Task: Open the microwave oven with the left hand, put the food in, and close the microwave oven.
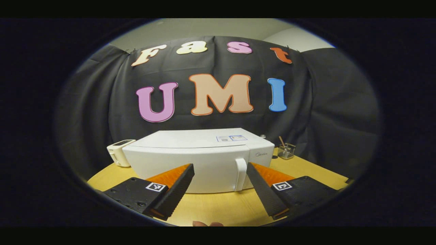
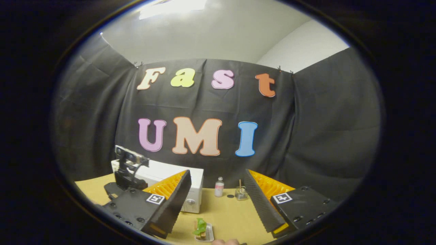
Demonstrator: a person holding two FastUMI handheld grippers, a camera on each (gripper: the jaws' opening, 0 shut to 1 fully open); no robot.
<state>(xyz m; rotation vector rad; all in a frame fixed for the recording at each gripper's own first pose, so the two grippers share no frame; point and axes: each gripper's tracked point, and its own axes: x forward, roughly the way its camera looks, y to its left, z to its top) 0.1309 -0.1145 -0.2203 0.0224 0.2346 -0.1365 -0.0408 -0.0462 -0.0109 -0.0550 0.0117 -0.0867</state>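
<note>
Nearest to us in the left gripper view, our left gripper point(image 1: 219, 177) hangs with its jaws spread wide and nothing between them, just above the yellow table point(image 1: 221, 207). Straight ahead of it, a little farther off, sits the white microwave point(image 1: 201, 160), its door shut. The relation that matters is this: the door handle point(image 1: 240, 174) stands upright on the front face, right of centre, and it falls just inside our right-hand finger, not midway between the two. We judge that the left gripper must drift a touch to the right and go forward before the fingers can close across the bar. The handle's long axis runs up and down, so our side-by-side fingers already suit it. The microwave's long axis runs left to right across the table, and its door faces us.

Low in the right gripper view, our right gripper point(image 2: 216, 183) is also wide apart and empty. The food point(image 2: 202, 228), something green on a small tray, lies on the table near us, just below and between those fingers; the tray's long axis points away from us. The right gripper is plainly the nearer one to it. Farther off and to the left stands the microwave, with the left gripper before it. Beyond, by the cloth, stand a small bottle point(image 2: 219, 187) and a glass jar point(image 2: 241, 193).
</note>
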